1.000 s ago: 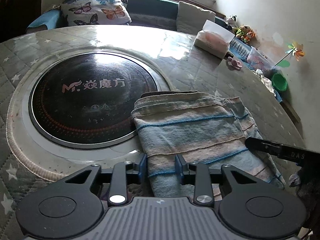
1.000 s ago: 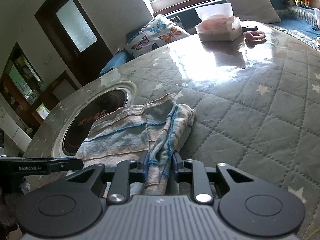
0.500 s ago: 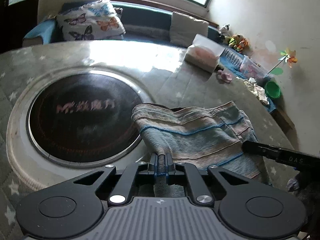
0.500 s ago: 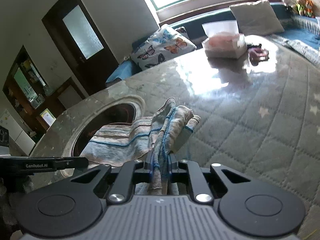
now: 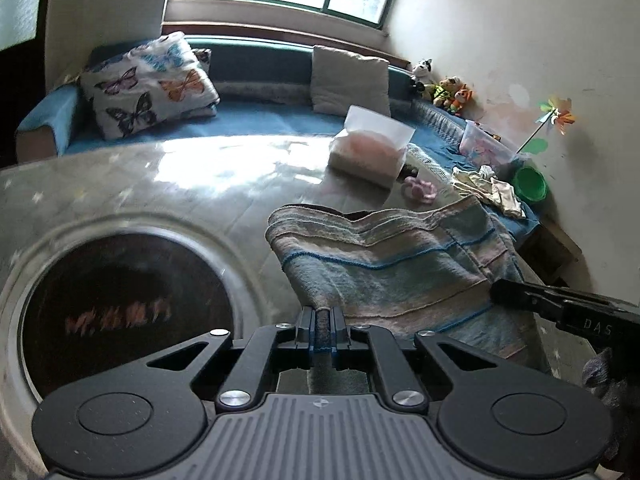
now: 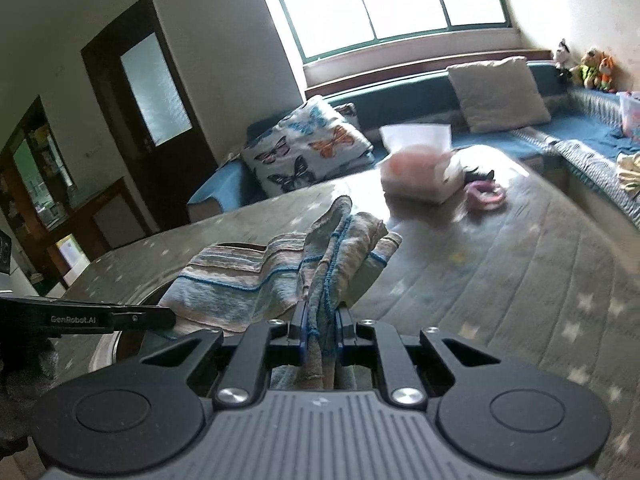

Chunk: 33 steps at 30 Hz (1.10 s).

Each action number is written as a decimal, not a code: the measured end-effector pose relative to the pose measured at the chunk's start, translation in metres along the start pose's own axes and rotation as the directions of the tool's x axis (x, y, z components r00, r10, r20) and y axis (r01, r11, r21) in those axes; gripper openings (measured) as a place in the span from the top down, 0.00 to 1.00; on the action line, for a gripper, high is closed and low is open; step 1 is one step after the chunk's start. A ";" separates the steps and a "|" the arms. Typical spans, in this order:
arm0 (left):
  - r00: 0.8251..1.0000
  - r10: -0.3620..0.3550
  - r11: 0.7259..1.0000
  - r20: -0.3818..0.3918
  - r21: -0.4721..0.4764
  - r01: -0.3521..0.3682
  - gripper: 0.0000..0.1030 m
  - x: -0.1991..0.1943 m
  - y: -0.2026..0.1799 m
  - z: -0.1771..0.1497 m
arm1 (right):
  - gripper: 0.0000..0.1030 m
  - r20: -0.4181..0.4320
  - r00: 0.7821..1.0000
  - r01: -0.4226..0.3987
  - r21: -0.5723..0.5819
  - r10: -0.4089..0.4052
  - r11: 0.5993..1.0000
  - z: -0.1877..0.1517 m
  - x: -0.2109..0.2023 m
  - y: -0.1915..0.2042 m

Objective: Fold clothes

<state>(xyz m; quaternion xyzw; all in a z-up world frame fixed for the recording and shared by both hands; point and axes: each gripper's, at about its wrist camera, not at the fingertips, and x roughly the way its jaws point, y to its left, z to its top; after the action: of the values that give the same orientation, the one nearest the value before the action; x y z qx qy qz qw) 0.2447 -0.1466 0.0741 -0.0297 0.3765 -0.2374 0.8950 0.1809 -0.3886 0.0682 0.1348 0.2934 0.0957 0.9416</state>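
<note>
Low in both frames, left gripper (image 5: 322, 330) and right gripper (image 6: 322, 330) have just pinched the striped towel (image 5: 400, 264), lifting its near edge off the worktop (image 6: 500, 280) to fold.

A striped towel (image 5: 392, 264) in pale blue, beige and pink is held lifted by its near edge, bunched, its far part draped on the quilted tabletop (image 6: 500, 264).

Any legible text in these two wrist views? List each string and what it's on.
"GenRobot.AI": on the side of the left claw, seen from the right wrist view.
"DAS": on the side of the right claw, seen from the left wrist view; cut off at the frame edge.
Pinkish logo on the black round inset in the table: motion-blurred, unreadable.
Nothing else legible.
</note>
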 end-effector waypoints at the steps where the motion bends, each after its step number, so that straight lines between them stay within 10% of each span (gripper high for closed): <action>1: 1.000 -0.004 1.000 0.002 0.002 0.004 0.93 0.004 -0.003 0.004 | 0.89 0.006 1.000 0.010 -0.003 -0.010 1.000 0.003 0.000 -0.003; 33: 0.990 0.002 0.993 -0.141 0.116 0.014 0.87 0.092 -0.043 0.004 | 0.83 -0.035 0.946 0.323 0.016 -0.322 0.946 0.008 0.044 -0.079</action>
<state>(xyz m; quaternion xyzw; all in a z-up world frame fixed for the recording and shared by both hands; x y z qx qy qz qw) 0.2861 -0.2270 0.0265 0.0382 0.4240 -0.2631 0.8658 0.2297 -0.4537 0.0267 0.0935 0.3275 -0.0606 0.9383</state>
